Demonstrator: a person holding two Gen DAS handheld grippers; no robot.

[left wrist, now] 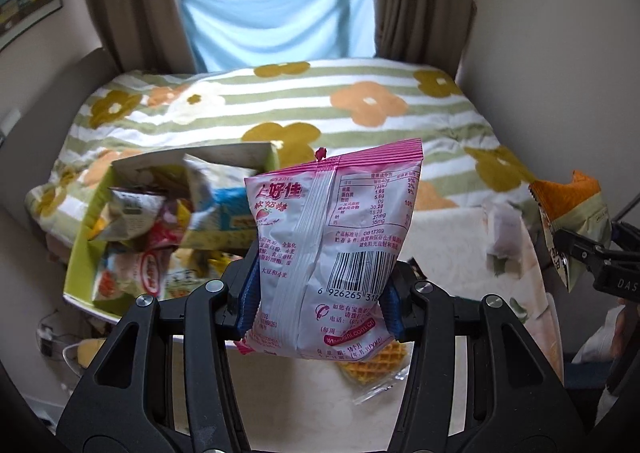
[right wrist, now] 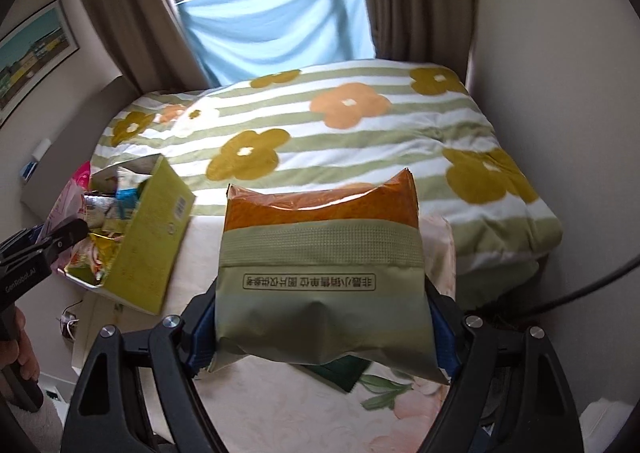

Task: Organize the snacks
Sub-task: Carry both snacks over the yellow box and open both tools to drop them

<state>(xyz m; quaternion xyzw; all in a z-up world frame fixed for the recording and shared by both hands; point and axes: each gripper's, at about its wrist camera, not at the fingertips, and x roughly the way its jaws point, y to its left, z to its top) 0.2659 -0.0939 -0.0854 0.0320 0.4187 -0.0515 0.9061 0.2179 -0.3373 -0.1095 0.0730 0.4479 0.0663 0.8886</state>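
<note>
My left gripper (left wrist: 318,303) is shut on a pink and white snack bag (left wrist: 340,245) and holds it upright above the table. It also shows at the left edge of the right wrist view (right wrist: 60,237). My right gripper (right wrist: 320,337) is shut on a green and orange snack bag (right wrist: 322,273); this bag shows at the right in the left wrist view (left wrist: 572,221). A yellow-green cardboard box (right wrist: 152,249) full of snack packets stands on the table at the left, and in the left wrist view (left wrist: 86,249) it lies left of the pink bag.
A waffle packet (left wrist: 376,367) lies on the table under the pink bag. A dark green packet (right wrist: 340,373) lies under the right bag. The table has a pale floral cloth (right wrist: 300,413). Behind it is a bed with a striped flower blanket (right wrist: 360,133).
</note>
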